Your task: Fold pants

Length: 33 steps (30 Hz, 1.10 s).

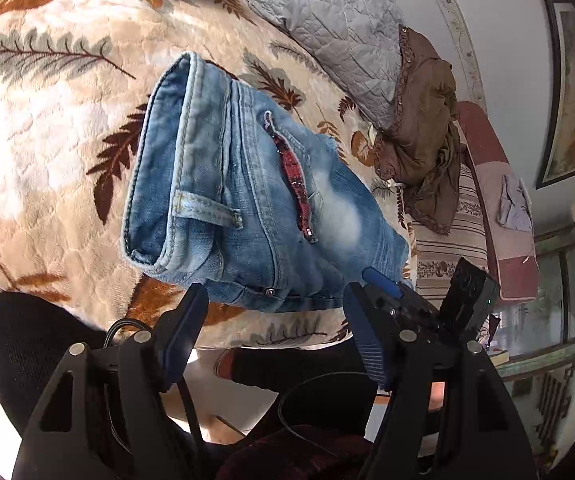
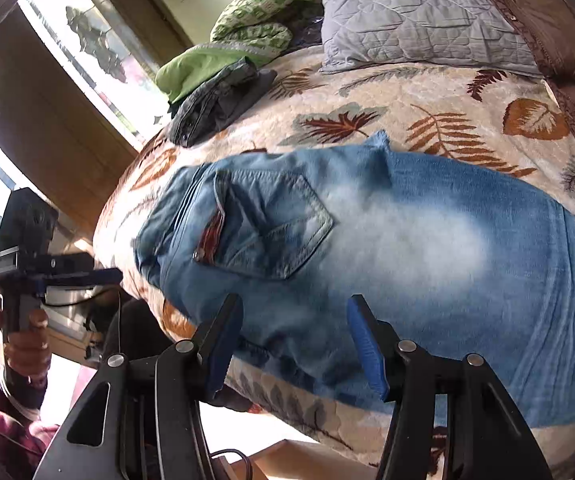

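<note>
Light blue jeans point(image 1: 227, 184) lie folded on a leaf-patterned blanket point(image 1: 47, 140) near the bed's front edge, waistband and belt loop toward the left. My left gripper point(image 1: 275, 316) hovers open at the jeans' near edge, its pads apart from the cloth. In the right wrist view the jeans point(image 2: 367, 248) spread across the middle, back pocket up. My right gripper point(image 2: 293, 324) is open just above their near edge, with nothing pinched. At the far left of that view a hand point(image 2: 27, 348) holds the left gripper.
A grey quilted pillow point(image 1: 327, 28) and a brown crumpled cloth point(image 1: 423, 132) lie at the head of the bed. Dark grey folded clothes point(image 2: 215, 108) and green fabric point(image 2: 247, 20) sit at the far corner. A person's dark legs are below the bed edge.
</note>
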### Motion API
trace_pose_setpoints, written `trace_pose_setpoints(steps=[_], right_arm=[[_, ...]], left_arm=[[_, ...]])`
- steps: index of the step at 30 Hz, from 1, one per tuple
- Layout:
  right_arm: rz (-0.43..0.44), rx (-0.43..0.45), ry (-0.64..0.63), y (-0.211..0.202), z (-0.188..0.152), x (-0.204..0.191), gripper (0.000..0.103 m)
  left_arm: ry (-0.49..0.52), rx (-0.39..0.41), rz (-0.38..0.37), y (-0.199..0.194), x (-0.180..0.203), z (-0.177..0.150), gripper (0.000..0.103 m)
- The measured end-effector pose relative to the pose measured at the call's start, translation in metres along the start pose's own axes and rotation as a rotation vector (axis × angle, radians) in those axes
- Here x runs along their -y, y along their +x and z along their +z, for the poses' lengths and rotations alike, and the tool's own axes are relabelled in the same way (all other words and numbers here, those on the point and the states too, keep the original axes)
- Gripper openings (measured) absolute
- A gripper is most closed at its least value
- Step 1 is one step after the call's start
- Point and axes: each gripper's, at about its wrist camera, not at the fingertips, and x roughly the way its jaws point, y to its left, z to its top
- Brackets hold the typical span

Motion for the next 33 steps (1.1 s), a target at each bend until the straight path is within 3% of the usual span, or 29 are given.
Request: trace_pose_setpoints(steps=[4, 5, 7, 8, 10, 12, 14, 16, 19, 21, 23, 25, 28, 33], right_arm=[[-0.16, -0.027, -0.157, 0.028, -0.013, -0.023, 0.06], [-0.206, -0.022, -0.196, 0.035, -0.013, -0.027, 0.059], [-0.193, -0.022, -0.237, 0.04, -0.013, -0.033, 0.021], [-0.183, -0.017, -0.225, 0.037, -0.012, -0.034, 0.004], [-0.137, 0.02, -0.218, 0.024, -0.018, -0.037, 0.004], [-0.125, -0.018, -0.196, 0.028, -0.03, -0.032, 0.004], [-0.158, -0.075, -0.156, 0.044, -0.04, -0.019, 0.005], [-0.132, -0.044, -0.077, 0.035, -0.039, -0.012, 0.007], [-0.07, 0.072, 0.055, -0.01, -0.041, 0.004, 0.024], [-0.067, 0.18, 0.203, -0.05, -0.055, 0.035, 0.047], [-0.096, 0.286, 0.412, -0.087, -0.08, 0.083, 0.057], [-0.106, 0.391, 0.661, -0.115, -0.116, 0.139, 0.057], [-0.123, 0.495, 0.932, -0.135, -0.17, 0.199, 0.059], [-0.05, 0.619, 1.039, -0.129, -0.199, 0.242, 0.059]], left_arm=[[-0.095, -0.018, 0.049, 0.033, -0.017, 0.013, 0.066], [-0.114, -0.023, 0.061, 0.038, -0.02, 0.017, 0.045], [-0.157, -0.042, 0.062, 0.039, -0.024, 0.021, 0.021], [-0.172, -0.036, 0.048, 0.034, -0.024, 0.021, 0.021], [-0.152, 0.004, 0.08, 0.022, -0.023, 0.018, 0.021], [-0.147, -0.011, 0.11, 0.025, -0.029, 0.014, 0.021], [-0.198, -0.07, 0.105, 0.039, -0.045, 0.01, 0.021], [-0.19, -0.108, 0.078, 0.038, -0.045, 0.005, 0.021], [0.018, -0.1, 0.073, 0.009, -0.013, -0.004, 0.022], [0.195, -0.092, 0.112, -0.012, 0.017, -0.012, 0.035], [0.332, -0.044, 0.187, -0.027, 0.046, -0.016, 0.066], [0.433, -0.014, 0.21, -0.03, 0.073, -0.014, 0.072], [0.526, -0.056, 0.206, -0.001, 0.117, 0.002, 0.077], [0.706, -0.216, 0.275, 0.107, 0.208, 0.029, 0.078]])
